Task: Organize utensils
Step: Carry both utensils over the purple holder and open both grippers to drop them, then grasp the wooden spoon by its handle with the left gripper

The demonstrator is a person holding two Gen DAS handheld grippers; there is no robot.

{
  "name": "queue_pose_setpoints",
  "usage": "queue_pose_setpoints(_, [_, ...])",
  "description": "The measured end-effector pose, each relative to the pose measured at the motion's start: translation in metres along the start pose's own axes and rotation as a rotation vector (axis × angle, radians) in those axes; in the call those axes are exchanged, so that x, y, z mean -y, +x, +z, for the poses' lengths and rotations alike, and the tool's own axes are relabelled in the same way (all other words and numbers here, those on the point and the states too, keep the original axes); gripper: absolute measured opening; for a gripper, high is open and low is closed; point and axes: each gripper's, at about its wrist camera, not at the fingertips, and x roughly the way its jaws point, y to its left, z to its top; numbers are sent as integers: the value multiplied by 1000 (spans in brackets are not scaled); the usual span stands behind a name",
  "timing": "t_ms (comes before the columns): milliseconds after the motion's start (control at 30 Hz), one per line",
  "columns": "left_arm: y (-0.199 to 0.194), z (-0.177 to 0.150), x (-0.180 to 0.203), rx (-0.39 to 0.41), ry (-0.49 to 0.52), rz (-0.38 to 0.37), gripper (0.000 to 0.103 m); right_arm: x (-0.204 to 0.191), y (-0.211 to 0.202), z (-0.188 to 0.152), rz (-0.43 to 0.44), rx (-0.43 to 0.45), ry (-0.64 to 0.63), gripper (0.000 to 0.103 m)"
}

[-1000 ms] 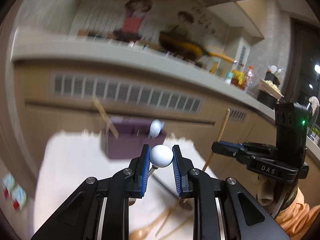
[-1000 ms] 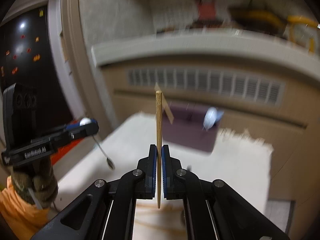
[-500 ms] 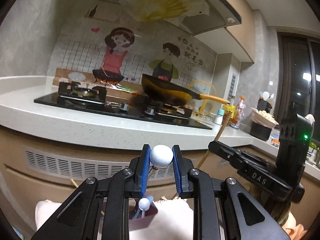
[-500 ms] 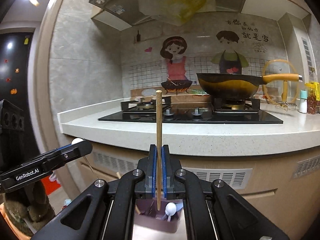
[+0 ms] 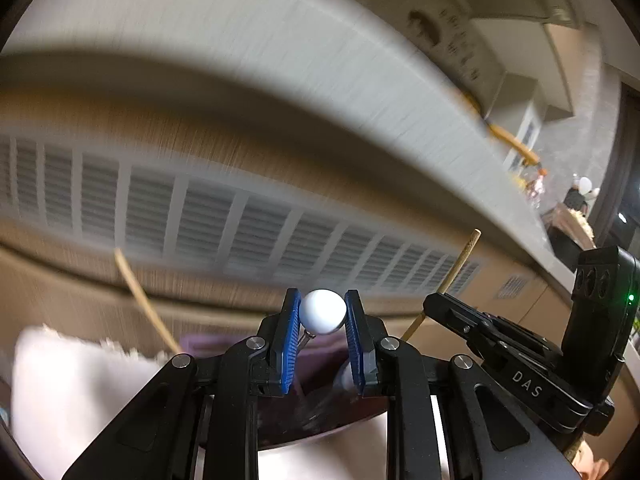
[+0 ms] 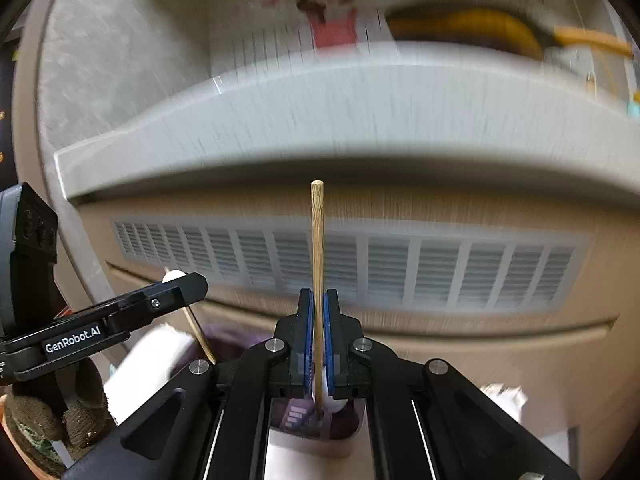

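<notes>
A: Quick pass. Your left gripper [image 5: 322,322] clamps the white ball end of a spoon [image 5: 323,311], jaws narrow around it, metal stem running down below the pads. Your right gripper [image 6: 318,340] is pinched shut on a wooden stick [image 6: 317,240], upright, top end at 12 o'clock above the jaws.

B: Step?

A: Carry-to-holder, I'd say. The purple holder [image 6: 344,424] sits right under both grippers on the white towel [image 5: 80,380], low at 6 o'clock in each wrist view. Both utensils hang over it, neither dropped in yet. Frames are blurry, so don't trust fine detail.

B: Next move needs what?

A: You lower each tip into a slot, then release. The holder has dividers; which compartment is under the stick, I can't tell. Keep the stick vertical so its lower end clears the wall. The ball end is slippery, so a tilt could let the spoon rotate in your grip.

B: Counts?

A: Two grippers, two held utensils: one spoon, one stick. One holder. Inside it: one more stick [image 5: 144,304] leaning toward 10 o'clock, plus one white-ended piece [image 6: 334,402] behind the right jaws. One towel. Cabinet vent [image 6: 440,268] behind, one long grille.
</notes>
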Motion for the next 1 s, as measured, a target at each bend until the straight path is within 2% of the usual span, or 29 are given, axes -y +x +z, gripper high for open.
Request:
queue_pose_setpoints(200, [23,-24,-20,-80,-38,23,23,7,30,-34,10,-114,10,4])
queue_pose_setpoints(300, [21,-28,-24,-83,-59,27,28,7,32,-44,20,-148,-2,7])
queue_pose_setpoints(367, [10,-28,-22,-64,-59,36,29,7,28,-48,14,-162,-13,13])
queue_pose_setpoints(433, [-5,-28,-21,-40,-57,41,35,8,18,-51,-2,-160,-22,27])
queue_pose_setpoints(600, [-48,-39,-1,-8,26,80,49,13,-18,-58,-35,-144,-39,34])
queue_pose_setpoints(667, [-61,-53,10,-31,85,106,55,15,-32,-62,-45,-147,-46,41])
queue_pose_setpoints(733, [-69,-69,20,-57,132,106,55,18,-48,-69,-56,-153,-55,54])
queue_pose_setpoints(867, [-77,-110,41,-141,221,76,55,16,-67,-95,-82,-176,-90,65])
queue_pose_setpoints(1000, [-88,-150,51,-261,300,67,55,17,-83,-121,-89,-221,-116,77])
